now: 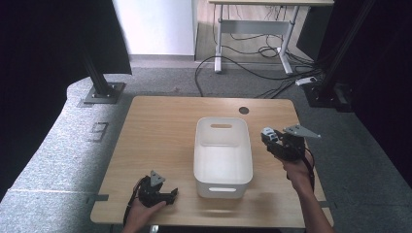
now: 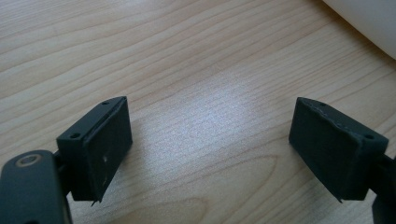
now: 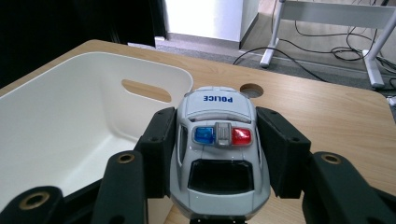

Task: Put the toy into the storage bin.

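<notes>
- The right claw [image 3: 217, 154] is clamped on the toy police car [image 3: 218, 154], holding it in the air just beside the right wall of the white bin [image 1: 222, 187].
- The car looks like light, stiff plastic with smooth, slippery sides.
- In my judgement the flat doors are the best place to grip it.
- The left claw [image 2: 210, 149] is spread apart with nothing in it, low over the table [image 2: 187, 56].

The toy police car [image 3: 219, 158] hides its wheels behind the black pads, and the white bin [image 2: 369, 21] is cut off at the frame's corner.
</notes>
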A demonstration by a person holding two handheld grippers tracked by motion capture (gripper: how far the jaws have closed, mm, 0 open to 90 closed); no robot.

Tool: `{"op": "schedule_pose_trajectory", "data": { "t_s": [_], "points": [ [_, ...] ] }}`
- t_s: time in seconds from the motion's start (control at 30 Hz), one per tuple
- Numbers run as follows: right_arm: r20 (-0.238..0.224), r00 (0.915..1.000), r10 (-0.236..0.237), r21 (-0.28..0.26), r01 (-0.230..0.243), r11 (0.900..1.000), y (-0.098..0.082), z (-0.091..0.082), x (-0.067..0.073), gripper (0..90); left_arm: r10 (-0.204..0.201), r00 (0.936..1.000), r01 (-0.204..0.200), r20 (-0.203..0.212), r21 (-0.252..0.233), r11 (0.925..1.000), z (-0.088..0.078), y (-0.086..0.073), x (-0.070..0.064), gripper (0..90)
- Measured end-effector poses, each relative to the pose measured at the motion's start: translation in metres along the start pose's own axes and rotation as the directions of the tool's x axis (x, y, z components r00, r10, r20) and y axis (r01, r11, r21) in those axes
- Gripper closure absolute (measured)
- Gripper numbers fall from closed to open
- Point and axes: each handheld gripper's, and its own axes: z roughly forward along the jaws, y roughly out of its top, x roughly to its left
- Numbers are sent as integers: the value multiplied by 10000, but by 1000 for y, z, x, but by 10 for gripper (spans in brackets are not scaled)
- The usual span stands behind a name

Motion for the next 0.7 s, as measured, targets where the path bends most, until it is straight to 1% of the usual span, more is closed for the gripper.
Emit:
{"op": "schedule_pose_trajectory", "data": {
  "t_s": [0.33, 0.47, 0.7],
  "points": [
    [-100, 9998, -142, 58, 143, 9999, 7, 8, 10, 501, 8, 10000, -8, 1, 2, 10000, 0, 0, 0, 131],
    [-240, 9994, -266, 46, 268, 9996, 12, 11, 19, 501, 3, 10000, -3, 0, 1, 10000, 0, 0, 0, 131],
    [-339, 9988, -353, 15, 354, 9994, 19, 15, 29, 501, 5, 10000, -5, 6, -1, 10000, 0, 0, 0, 132]
  ]
}}
